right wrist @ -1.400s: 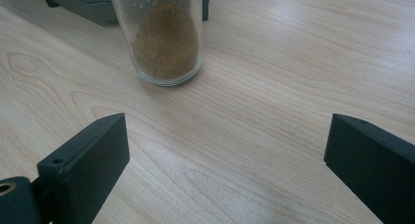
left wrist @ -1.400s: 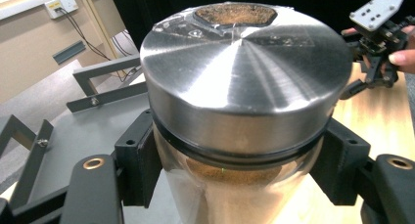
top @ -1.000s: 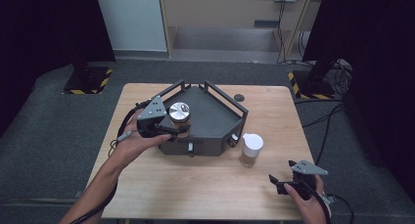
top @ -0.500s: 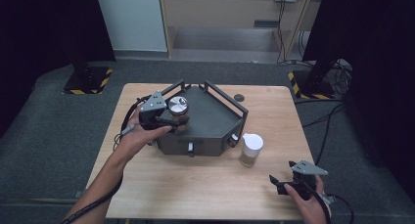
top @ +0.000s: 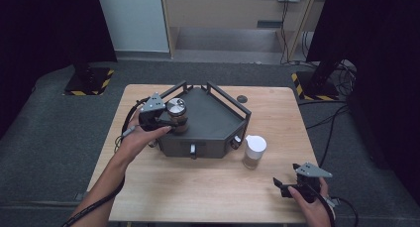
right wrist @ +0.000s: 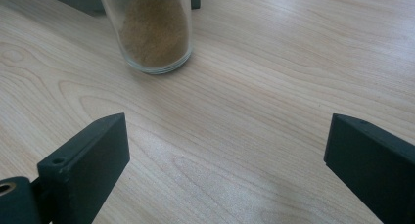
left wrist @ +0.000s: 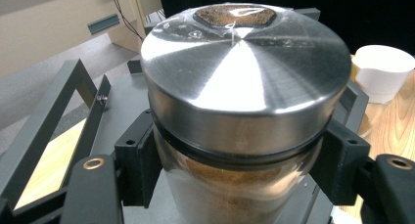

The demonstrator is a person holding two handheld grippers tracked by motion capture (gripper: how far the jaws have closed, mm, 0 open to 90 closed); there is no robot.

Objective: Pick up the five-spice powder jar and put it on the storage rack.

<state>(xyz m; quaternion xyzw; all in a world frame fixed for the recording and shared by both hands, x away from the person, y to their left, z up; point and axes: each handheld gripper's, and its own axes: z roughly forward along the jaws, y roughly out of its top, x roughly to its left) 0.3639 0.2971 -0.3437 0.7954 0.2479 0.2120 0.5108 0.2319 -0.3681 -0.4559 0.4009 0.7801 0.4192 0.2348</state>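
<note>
A glass jar (top: 177,114) of brown powder with a shiny metal lid (left wrist: 244,72) is clamped in my left gripper (top: 171,122) over the left part of the dark grey tray (top: 213,118); whether it rests on the tray floor I cannot tell. Both black pads (left wrist: 137,160) press the jar's sides just under the lid. My right gripper (top: 283,186) lies low at the table's front right, jaws wide apart with bare wood between them. A second glass jar (top: 254,151) with a white lid stands right of the tray, its powder-filled base (right wrist: 154,28) ahead of the right gripper.
The tray has raised rails (top: 225,95) round its edges and a front wall with small fittings (top: 193,148). A small dark disc (top: 241,98) lies on the wooden table (top: 208,187) behind the tray. Cables trail from both grippers.
My left hand has carried the jar left and toward the back, lowering it over the tray's left part. The right gripper has not moved.
</note>
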